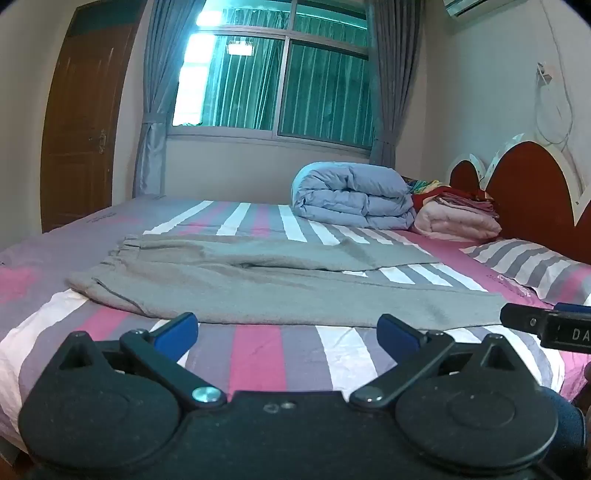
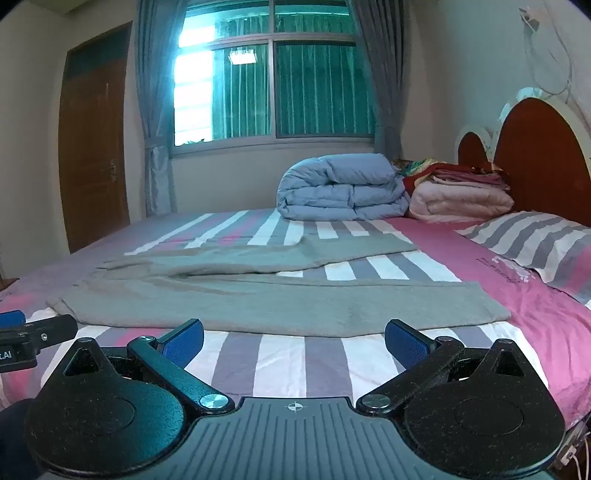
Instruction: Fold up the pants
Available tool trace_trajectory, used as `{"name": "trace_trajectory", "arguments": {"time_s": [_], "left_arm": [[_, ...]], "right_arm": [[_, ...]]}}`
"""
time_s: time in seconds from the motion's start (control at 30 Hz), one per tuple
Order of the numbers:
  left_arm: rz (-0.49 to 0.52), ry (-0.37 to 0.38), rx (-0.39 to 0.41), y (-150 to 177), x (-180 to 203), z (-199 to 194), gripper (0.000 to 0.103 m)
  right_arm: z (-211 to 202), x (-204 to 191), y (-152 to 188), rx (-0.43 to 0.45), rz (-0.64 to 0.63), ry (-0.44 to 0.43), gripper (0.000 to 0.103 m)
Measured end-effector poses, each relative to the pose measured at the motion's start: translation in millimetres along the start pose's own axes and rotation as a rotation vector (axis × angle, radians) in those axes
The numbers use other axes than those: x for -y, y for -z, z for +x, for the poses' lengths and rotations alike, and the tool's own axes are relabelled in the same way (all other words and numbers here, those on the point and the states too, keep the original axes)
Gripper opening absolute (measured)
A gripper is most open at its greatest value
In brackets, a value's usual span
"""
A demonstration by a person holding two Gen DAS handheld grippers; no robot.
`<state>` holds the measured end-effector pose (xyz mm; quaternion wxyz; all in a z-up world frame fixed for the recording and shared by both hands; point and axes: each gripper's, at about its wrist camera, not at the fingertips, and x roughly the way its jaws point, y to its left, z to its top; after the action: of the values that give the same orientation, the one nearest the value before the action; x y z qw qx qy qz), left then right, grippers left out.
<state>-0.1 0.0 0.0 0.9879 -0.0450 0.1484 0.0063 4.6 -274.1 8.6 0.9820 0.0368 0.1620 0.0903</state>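
Across the striped bed (image 1: 258, 354) the grey pants (image 1: 280, 295) lie spread flat, waistband toward the left, both legs running right toward the pillow (image 1: 532, 266); the near leg's long edge lies just ahead of both grippers. At the far end sit a folded blue duvet (image 2: 340, 192) and a pink stack of bedding (image 2: 458, 203) against the red headboard (image 2: 543, 155). Only the left wrist view catches the air conditioner (image 1: 465, 7) in the top corner, and the right gripper (image 1: 517, 315) reaching in beside the near leg's cuff. The right wrist view shows the left gripper (image 2: 55, 326) at its left edge. Both grippers hover above the sheet with jaws wide apart, holding nothing.
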Motion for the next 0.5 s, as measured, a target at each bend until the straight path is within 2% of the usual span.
{"name": "trace_trajectory", "arguments": {"time_s": [0.5], "left_arm": [[0.009, -0.005, -0.024, -0.5, 2.0, 4.3, 0.097]], "right_arm": [[-0.3, 5.8, 5.4, -0.003, 0.014, 0.004, 0.103]]}}
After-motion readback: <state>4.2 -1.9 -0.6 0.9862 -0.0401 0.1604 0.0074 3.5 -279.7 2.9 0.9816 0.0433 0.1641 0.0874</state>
